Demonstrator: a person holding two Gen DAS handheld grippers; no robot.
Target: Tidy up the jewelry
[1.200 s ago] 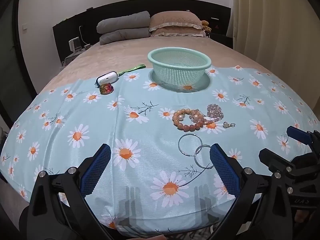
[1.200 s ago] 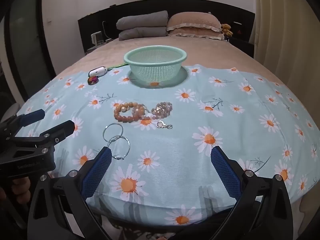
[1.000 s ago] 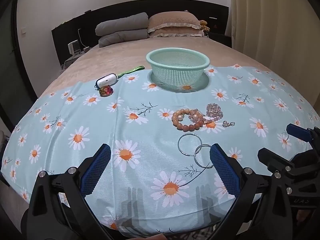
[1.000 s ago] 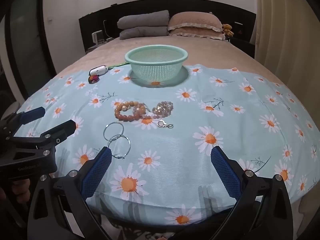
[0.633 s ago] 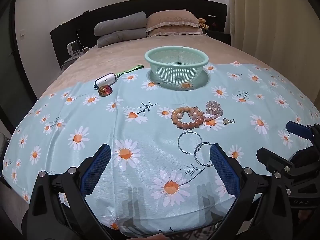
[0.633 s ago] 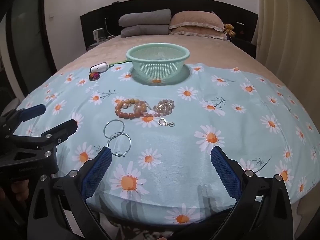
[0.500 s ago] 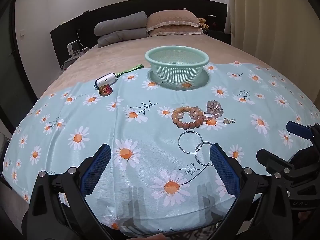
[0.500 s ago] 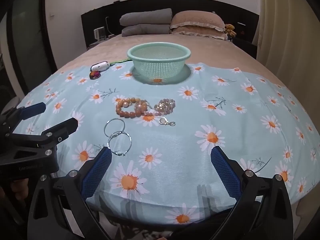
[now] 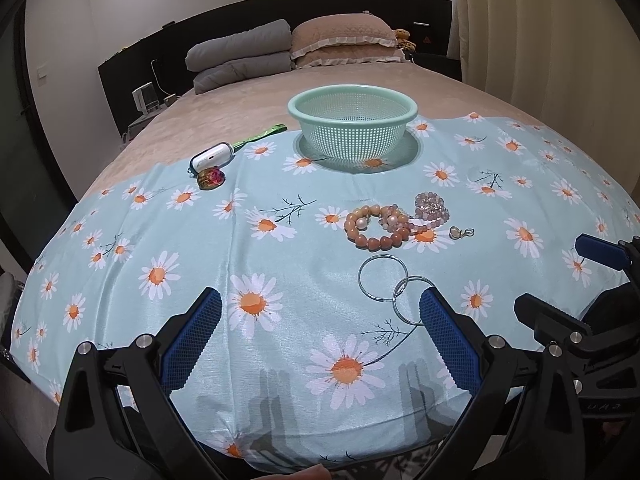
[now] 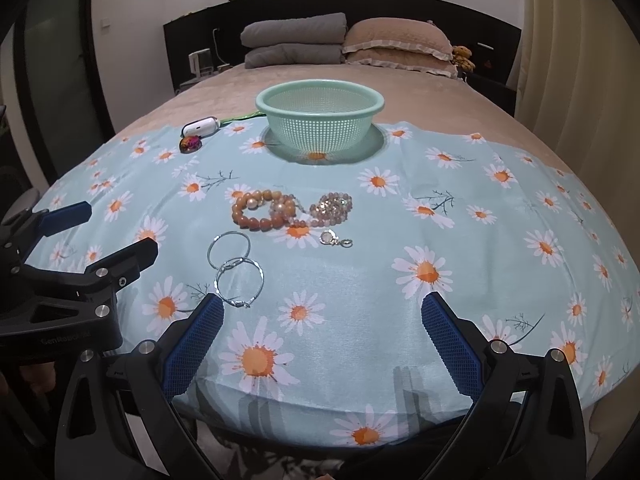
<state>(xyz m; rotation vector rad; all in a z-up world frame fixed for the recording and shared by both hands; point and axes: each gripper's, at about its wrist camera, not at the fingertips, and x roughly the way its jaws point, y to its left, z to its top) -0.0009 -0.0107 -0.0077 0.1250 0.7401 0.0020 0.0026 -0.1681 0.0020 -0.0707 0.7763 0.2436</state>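
Left wrist view: a bed (image 9: pixel 256 104) under a tan cover, laid across the near part with a pale blue daisy-print cloth (image 9: pixel 200 248) that drops away over the near edge. Dark headboard (image 9: pixel 132 60) at the far end, grey folded bedding (image 9: pixel 240 56) and a tan frilled pillow (image 9: pixel 344 40) against it, cream curtains (image 9: pixel 552 40) along the right. Mint mesh basket (image 9: pixel 352 126) standing upright at the cloth's far edge, nothing visible inside. Nearer, the orange bead bracelet (image 9: pixel 376 228) touching a pink bead strand (image 9: pixel 432 206), a small silver charm (image 9: pixel 460 233) just beside them. Two silver hoops (image 9: pixel 394 286) overlapping, just ahead of the right blue pad. Left gripper (image 9: pixel 320 334) spread wide, holding nothing, bare cloth between its pads. White case (image 9: pixel 212 155) and a multicoloured trinket (image 9: pixel 211 177) far left, well apart from the jewelry; broad open cloth on the left half.

Right wrist view: same bed and cloth, basket (image 10: pixel 320 114) centred at the far edge, bracelet (image 10: pixel 262 210), pink strand (image 10: pixel 332 206) and charm (image 10: pixel 335 239) in mid-cloth. Hoops (image 10: pixel 234 268) near the left pad. Right gripper (image 10: pixel 322 330) likewise wide apart and empty, above the cloth's near edge. Left gripper (image 10: pixel 116 232) seen side-on at lower left, beside the hoops. Right half of the cloth open out to the edge.
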